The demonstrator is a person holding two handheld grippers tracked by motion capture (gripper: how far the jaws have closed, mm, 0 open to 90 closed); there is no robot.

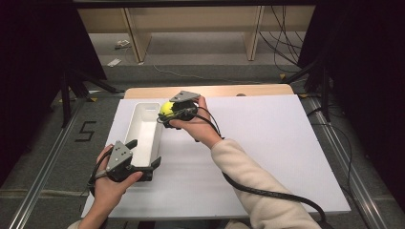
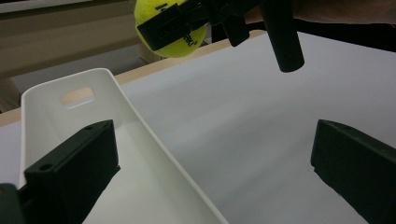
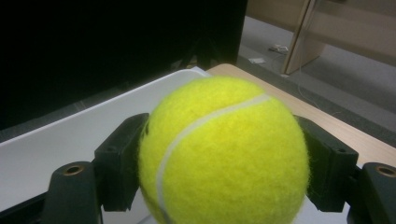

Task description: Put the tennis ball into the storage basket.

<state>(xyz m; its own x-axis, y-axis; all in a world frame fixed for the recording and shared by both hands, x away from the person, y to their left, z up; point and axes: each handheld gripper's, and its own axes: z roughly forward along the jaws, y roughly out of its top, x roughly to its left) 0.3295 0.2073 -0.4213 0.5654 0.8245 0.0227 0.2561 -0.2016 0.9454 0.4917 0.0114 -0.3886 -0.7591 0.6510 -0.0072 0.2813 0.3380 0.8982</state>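
Above: fuzzy yellow tennis ball (image 1: 166, 109) clenched in right claw (image 1: 168, 112), poised over far right rim of long white plastic bin (image 1: 143, 131), bin interior toward 8 o'clock from ball. Bin's long axis 12-to-6 on white counter (image 1: 267, 143). Left claw (image 1: 143, 162) spread wide astride bin's near wall, gripping nothing.

You can read a black "5" marked on the grey floor (image 1: 57, 143) left of the table; the tennis ball's (image 2: 180, 44) black lettering is mostly hidden and unreadable.
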